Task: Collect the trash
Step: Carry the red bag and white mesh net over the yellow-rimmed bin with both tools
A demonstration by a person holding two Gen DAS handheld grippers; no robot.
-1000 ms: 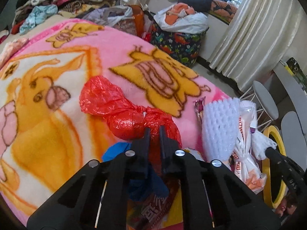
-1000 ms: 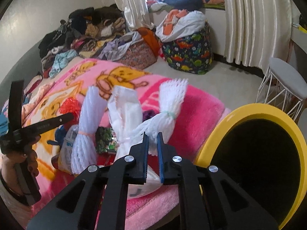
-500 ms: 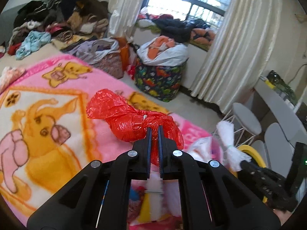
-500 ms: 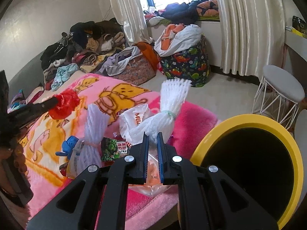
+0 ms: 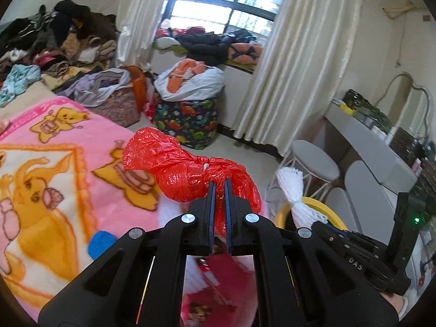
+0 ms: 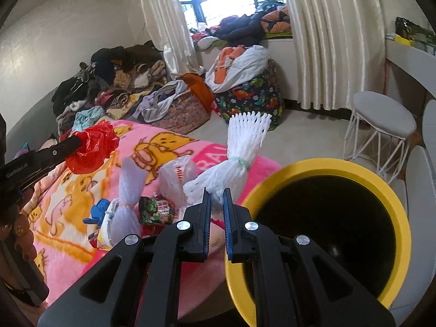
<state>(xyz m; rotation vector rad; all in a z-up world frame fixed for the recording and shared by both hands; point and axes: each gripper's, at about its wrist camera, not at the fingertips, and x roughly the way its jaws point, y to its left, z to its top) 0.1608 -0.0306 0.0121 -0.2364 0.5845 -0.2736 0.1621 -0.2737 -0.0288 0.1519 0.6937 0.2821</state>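
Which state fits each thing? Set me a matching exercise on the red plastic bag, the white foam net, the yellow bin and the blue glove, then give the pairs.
Things:
1. red plastic bag
2. white foam net
3. yellow bin
4. blue glove

States:
A. lies on the pink blanket
B. clamped in the right tool
C. stands open beside the bed
D. clamped in the left tool

Pairs: 1-D, 2-B, 3-C, 4-A

Both wrist cameras look down along their fingers toward the window [image 5: 218,11], sharing the pink blanket [image 6: 169,147] and yellow bin [image 6: 313,166].
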